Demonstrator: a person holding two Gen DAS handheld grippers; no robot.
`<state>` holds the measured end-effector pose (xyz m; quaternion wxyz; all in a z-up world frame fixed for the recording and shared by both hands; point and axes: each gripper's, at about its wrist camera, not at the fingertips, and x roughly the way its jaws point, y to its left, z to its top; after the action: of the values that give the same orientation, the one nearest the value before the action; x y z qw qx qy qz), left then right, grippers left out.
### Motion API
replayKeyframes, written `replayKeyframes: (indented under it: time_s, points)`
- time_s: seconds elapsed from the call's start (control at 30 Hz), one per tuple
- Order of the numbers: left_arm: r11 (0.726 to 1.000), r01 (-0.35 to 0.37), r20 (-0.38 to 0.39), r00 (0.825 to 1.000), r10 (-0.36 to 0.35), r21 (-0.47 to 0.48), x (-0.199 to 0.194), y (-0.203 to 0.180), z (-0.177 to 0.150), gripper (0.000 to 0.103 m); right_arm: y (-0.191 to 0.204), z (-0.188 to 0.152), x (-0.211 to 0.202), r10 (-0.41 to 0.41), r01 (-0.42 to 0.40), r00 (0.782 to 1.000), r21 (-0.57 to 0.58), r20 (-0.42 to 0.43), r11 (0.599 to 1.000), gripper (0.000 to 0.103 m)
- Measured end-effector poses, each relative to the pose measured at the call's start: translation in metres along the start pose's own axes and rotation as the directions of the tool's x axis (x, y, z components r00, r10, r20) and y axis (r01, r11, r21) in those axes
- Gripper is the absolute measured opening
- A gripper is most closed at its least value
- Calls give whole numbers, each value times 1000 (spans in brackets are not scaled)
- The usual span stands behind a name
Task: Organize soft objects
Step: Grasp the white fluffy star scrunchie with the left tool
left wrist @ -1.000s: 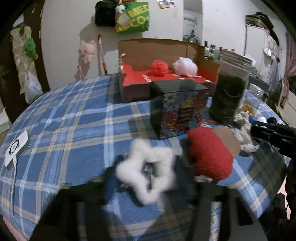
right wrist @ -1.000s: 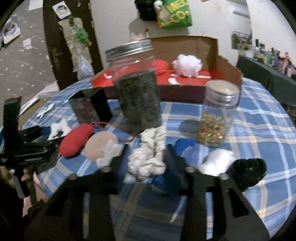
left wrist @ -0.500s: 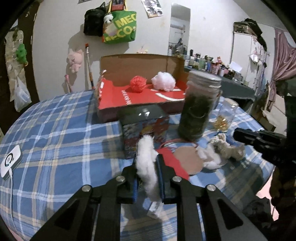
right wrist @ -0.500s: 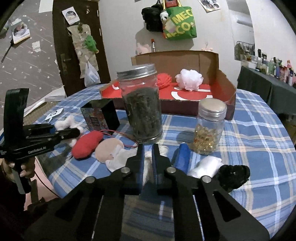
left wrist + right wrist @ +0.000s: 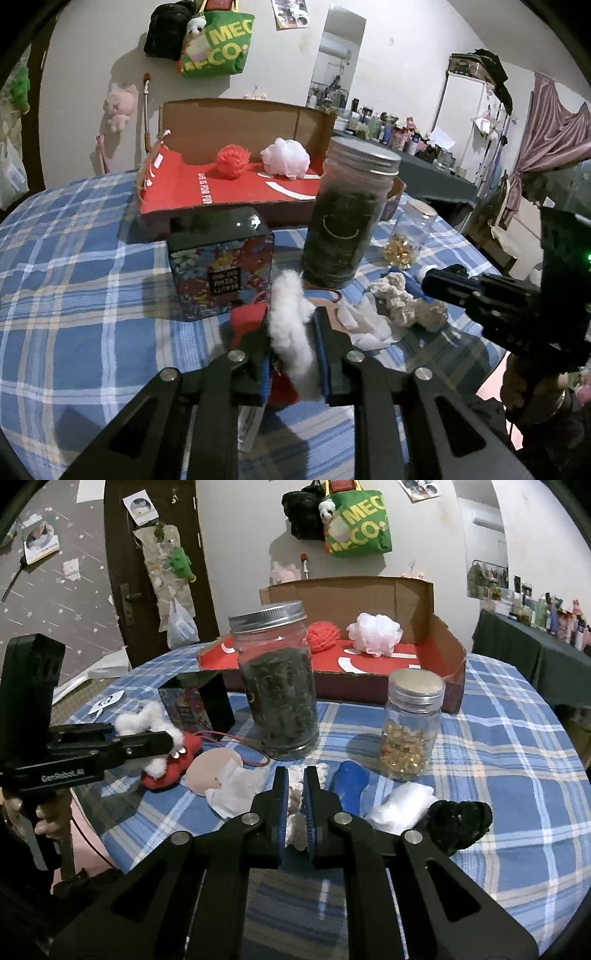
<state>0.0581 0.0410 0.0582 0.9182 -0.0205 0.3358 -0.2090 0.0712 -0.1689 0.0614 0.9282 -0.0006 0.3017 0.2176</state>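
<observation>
Counted: 2 grippers (left point(image 5: 293, 341), right point(image 5: 295, 808)), 2 lidded glass jars (tall point(image 5: 275, 679), short point(image 5: 412, 725)), 2 mesh puffs in cardboard box point(image 5: 443, 646) (red point(image 5: 324, 636), white point(image 5: 375, 633)), 1 floral box point(image 5: 221, 264).

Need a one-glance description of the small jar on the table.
Start at the red cardboard box at the table's far side. In front of its right corner stands the small jar, holding golden capsules; the taller jar to its left holds dark contents.

A: Where's my tall jar point(image 5: 277, 686)?
B: On the table point(image 5: 498, 738), before the cardboard box point(image 5: 436, 653); small jar point(image 5: 412, 723) to its right, printed box point(image 5: 195, 705) left, two poufs point(image 5: 375, 633) inside the cardboard box
</observation>
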Motion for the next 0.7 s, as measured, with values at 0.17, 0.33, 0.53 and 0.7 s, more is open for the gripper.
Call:
replayKeyframes:
  time_s: [0.17,0.33,0.53,0.7]
  points:
    - [998,-65,24,998,65,18,1,3,-4,62,3,0,3,-30,29,1000,-16,-3,999,36]
    - [994,-99,20,995,99,35,2,7,-10,68,13,-3,0,-62,64,997,-59,39,996,78]
    - [985,-156,43,987,153,69,0,8,-15,75,21,-10,9,-126,128,992,-100,30,987,76]
    - [987,-148,49,988,145,69,1,11,-11,78,28,-15,8,-154,160,987,-135,55,978,76]
